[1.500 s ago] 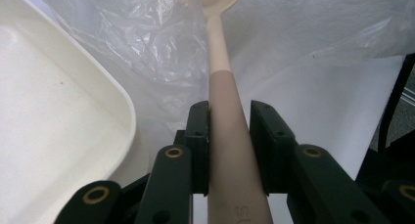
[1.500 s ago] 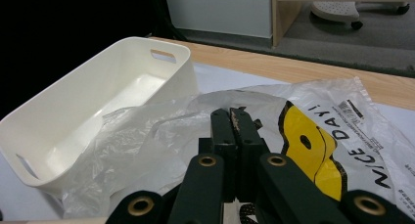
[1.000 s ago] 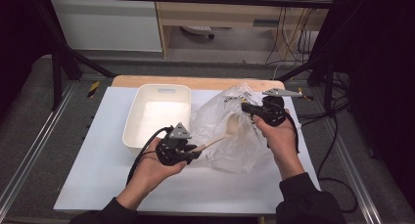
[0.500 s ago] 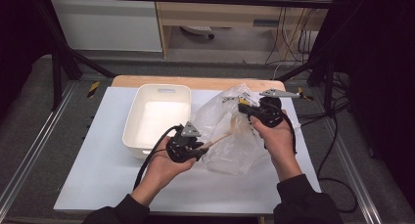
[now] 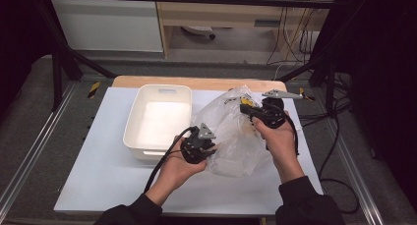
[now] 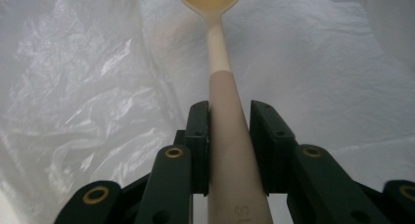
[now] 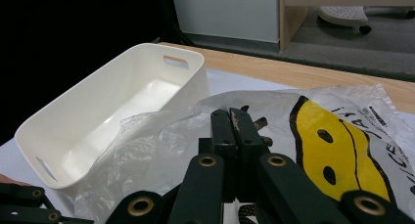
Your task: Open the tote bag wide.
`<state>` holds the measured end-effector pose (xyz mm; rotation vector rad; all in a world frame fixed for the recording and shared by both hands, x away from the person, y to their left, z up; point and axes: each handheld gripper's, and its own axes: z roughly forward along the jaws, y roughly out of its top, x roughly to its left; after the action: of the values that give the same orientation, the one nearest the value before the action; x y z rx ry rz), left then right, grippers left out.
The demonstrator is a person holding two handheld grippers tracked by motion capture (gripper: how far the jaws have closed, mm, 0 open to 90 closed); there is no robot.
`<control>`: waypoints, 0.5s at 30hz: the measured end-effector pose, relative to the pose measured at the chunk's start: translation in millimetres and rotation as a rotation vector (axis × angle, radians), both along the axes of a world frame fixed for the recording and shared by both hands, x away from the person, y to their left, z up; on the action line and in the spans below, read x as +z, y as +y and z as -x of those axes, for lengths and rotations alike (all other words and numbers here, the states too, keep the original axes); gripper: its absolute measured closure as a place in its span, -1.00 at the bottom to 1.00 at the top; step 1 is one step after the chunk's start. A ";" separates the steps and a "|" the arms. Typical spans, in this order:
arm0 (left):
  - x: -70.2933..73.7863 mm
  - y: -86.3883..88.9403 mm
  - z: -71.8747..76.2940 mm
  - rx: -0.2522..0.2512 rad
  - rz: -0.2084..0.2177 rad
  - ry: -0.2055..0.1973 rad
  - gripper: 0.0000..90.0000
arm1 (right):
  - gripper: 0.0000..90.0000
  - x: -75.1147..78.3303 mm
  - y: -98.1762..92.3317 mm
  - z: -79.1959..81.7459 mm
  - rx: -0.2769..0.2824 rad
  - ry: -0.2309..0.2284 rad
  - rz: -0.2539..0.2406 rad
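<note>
A clear plastic bag (image 5: 236, 146) printed with a yellow smiley face (image 7: 342, 150) lies crumpled on the white table, right of a white plastic bin (image 5: 133, 131). My left gripper (image 5: 211, 147) is at the bag's left side, shut on the handle of a cream spoon (image 6: 222, 82). The spoon's bowl points away from me with crinkled plastic (image 6: 98, 87) all around it. My right gripper (image 5: 244, 108) is at the bag's upper right, its jaws shut (image 7: 230, 126) on the bag's rim and holding it up.
The bin (image 7: 98, 101) holds nothing and has a slot handle at each end. The white mat (image 5: 98, 176) covers a wooden table whose far edge (image 5: 196, 82) shows. Cables trail off the right side, and black frame bars stand at both sides.
My left hand has moved right and slightly down toward the bag, carrying the spoon from outside the bag into the plastic. The right hand has stayed where it was.
</note>
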<state>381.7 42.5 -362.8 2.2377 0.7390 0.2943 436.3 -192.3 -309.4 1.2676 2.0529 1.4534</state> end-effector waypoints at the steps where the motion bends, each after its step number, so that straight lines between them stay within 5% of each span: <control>1: -1.3 -2.3 -1.0 0.005 0.006 0.002 0.56 | 1.00 0.0 -0.1 0.0 0.000 0.000 -0.002; 15: -18.0 -19.6 -12.9 0.046 0.026 -0.046 0.57 | 1.00 0.6 3.5 1.6 0.009 -0.004 -0.007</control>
<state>394.7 22.8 -380.7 2.1844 0.7661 0.3554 434.7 -188.9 -308.8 1.2592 2.0555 1.4673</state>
